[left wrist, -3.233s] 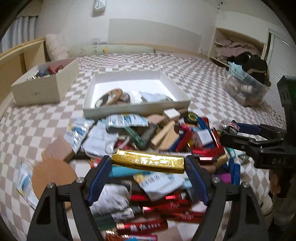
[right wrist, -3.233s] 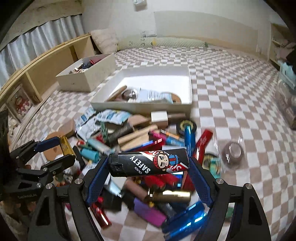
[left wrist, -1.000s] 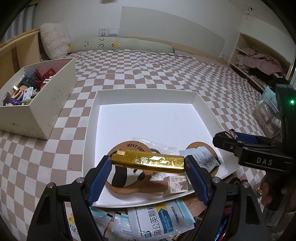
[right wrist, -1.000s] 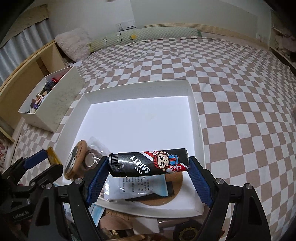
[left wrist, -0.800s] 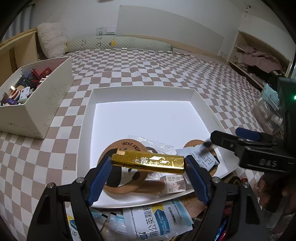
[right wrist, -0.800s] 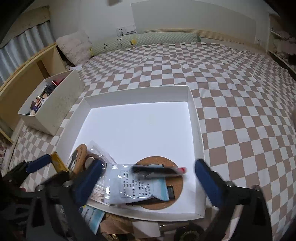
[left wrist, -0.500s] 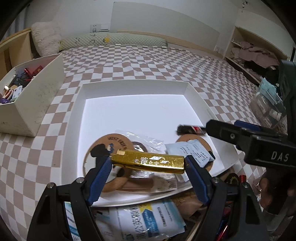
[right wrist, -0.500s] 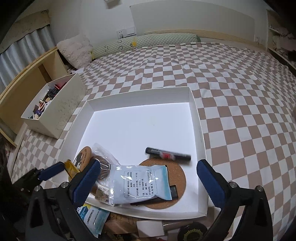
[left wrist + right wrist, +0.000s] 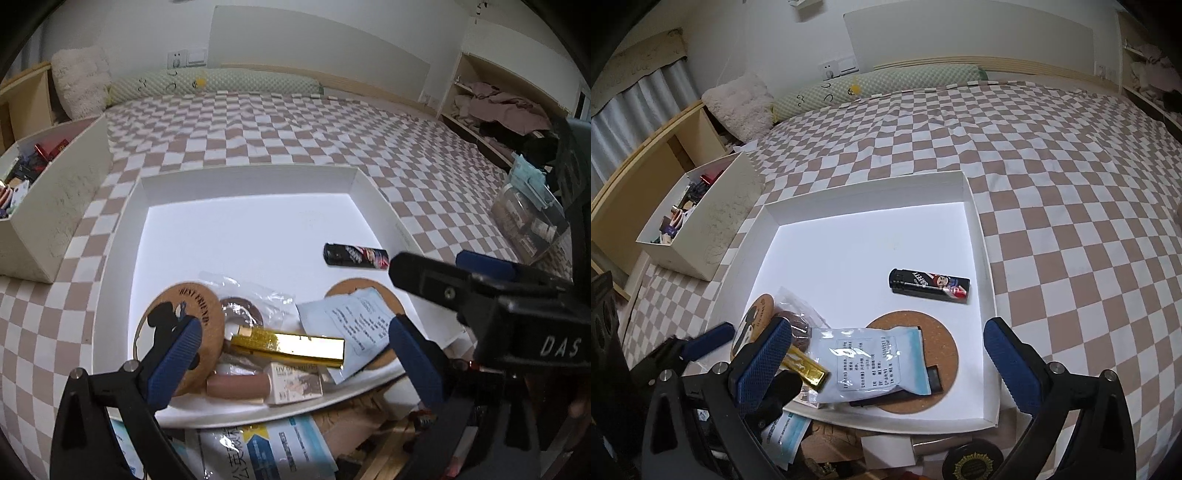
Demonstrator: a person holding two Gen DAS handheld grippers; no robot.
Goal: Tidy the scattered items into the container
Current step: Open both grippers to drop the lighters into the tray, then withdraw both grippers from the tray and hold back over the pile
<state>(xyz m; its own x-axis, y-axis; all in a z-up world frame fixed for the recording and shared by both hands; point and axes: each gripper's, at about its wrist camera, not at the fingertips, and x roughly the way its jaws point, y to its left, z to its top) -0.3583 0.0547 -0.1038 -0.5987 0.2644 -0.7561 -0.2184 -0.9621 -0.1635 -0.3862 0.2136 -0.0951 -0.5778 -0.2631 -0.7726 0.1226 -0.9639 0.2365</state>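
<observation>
The white tray (image 9: 243, 173) (image 9: 864, 192) lies just ahead on the checkered cover. My left gripper (image 9: 293, 334) hovers over its near edge, jaws opening. The gold bar (image 9: 288, 345) (image 9: 807, 367) lies free between them on the tray's contents, touching neither pad. My right gripper (image 9: 886, 332) stands open and empty over the near right part of the tray. The black cartoon lighter (image 9: 929, 285) (image 9: 356, 255) rests on the tray floor beyond it. Also in the tray are two cork coasters (image 9: 207, 306) (image 9: 938, 332) and a pale blue packet (image 9: 871, 358).
A cream box (image 9: 48, 206) (image 9: 701, 221) full of small items stands to the left. Loose packets (image 9: 258, 454) and other scattered items lie under the tray's near edge. A clear bin (image 9: 528, 221) sits at far right. A bolster and wall lie behind.
Both grippers carried their items from the pile to over the tray. The right one opened and the lighter dropped onto the tray floor. The left jaws spread and the gold bar dropped.
</observation>
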